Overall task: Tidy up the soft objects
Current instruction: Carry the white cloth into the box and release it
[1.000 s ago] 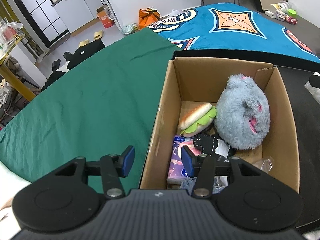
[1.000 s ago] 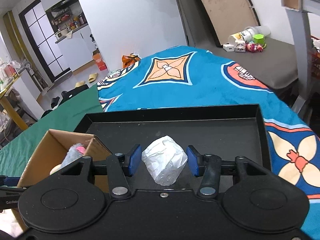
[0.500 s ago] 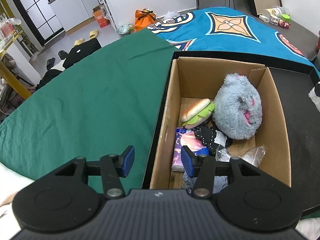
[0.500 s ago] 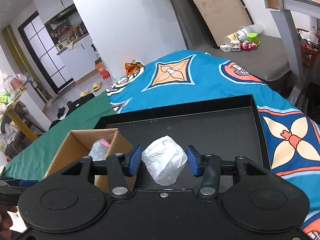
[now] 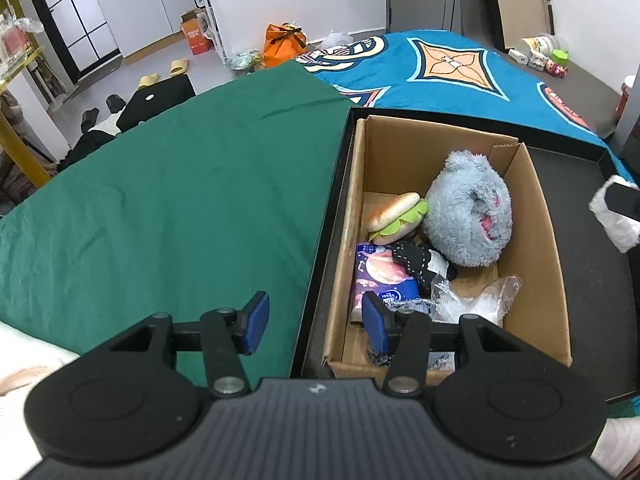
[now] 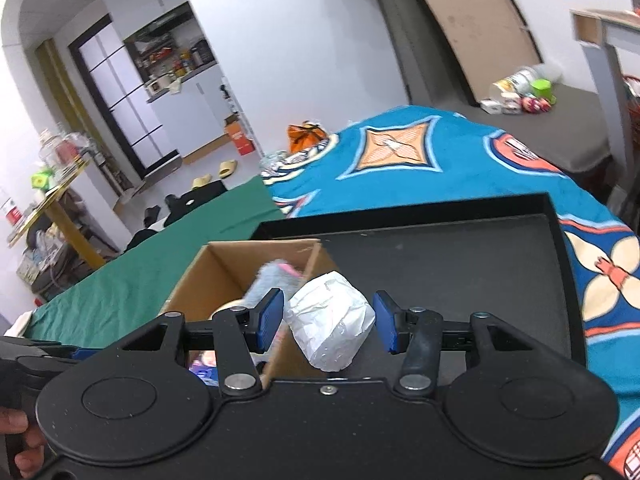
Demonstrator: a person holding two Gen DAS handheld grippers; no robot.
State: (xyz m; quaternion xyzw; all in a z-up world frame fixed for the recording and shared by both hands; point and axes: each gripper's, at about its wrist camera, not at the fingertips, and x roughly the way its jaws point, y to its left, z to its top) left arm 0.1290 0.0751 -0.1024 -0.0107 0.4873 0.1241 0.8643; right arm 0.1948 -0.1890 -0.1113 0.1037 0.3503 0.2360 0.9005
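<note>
An open cardboard box (image 5: 540,240) stands at the left end of a black tray (image 5: 592,280). It holds a grey-blue plush toy (image 5: 468,220), a plush sandwich (image 5: 396,216), a tissue pack (image 5: 380,276), a black cloth and a clear plastic bag (image 5: 476,300). My left gripper (image 5: 316,320) is open above the box's near left corner, with nothing in its grip. My right gripper (image 6: 328,322) is shut on a white wrapped bundle (image 6: 332,328), held over the right wall of the box (image 6: 224,272). The bundle (image 5: 616,220) also shows at the right edge of the left wrist view.
The tray (image 6: 440,264) lies on a bed between a green cloth (image 5: 180,200) and a blue patterned blanket (image 5: 460,76). An orange bag (image 5: 284,40) and slippers lie on the floor beyond. Bottles and small toys (image 6: 524,92) sit on a grey surface at the far right.
My right gripper has carried the white bundle left and upward, from over the bare tray to the box's right wall. My left gripper has drawn back a little from the box.
</note>
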